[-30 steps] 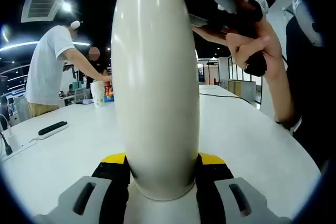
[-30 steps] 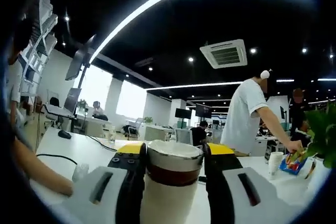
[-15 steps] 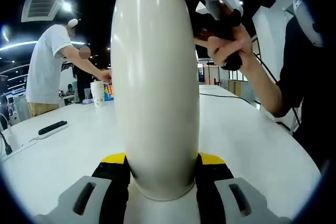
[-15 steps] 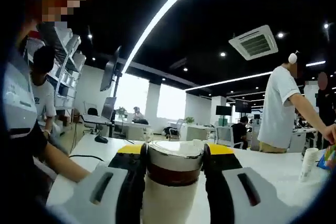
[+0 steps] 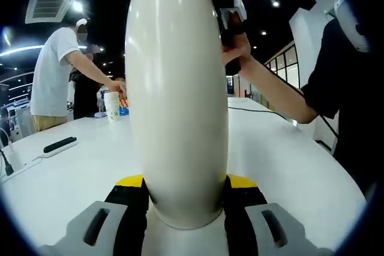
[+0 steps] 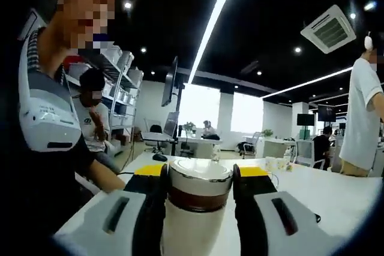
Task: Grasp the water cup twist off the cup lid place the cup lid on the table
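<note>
Both grippers grip: left gripper [image 5: 183, 199] clamps the cream steel water cup [image 5: 177, 94], right gripper [image 6: 198, 190] clenches its brown-banded lid [image 6: 199, 181]; twist about the cup axis, body steady.

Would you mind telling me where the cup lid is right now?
The cup lid sits on top of the water cup, low in the centre of the right gripper view, gripped between the right tool jaws.

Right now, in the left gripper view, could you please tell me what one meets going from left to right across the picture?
Black remote on the table → person in a white shirt → paper cup → cream water cup held by the left tool → hand gripping the right tool.
</note>
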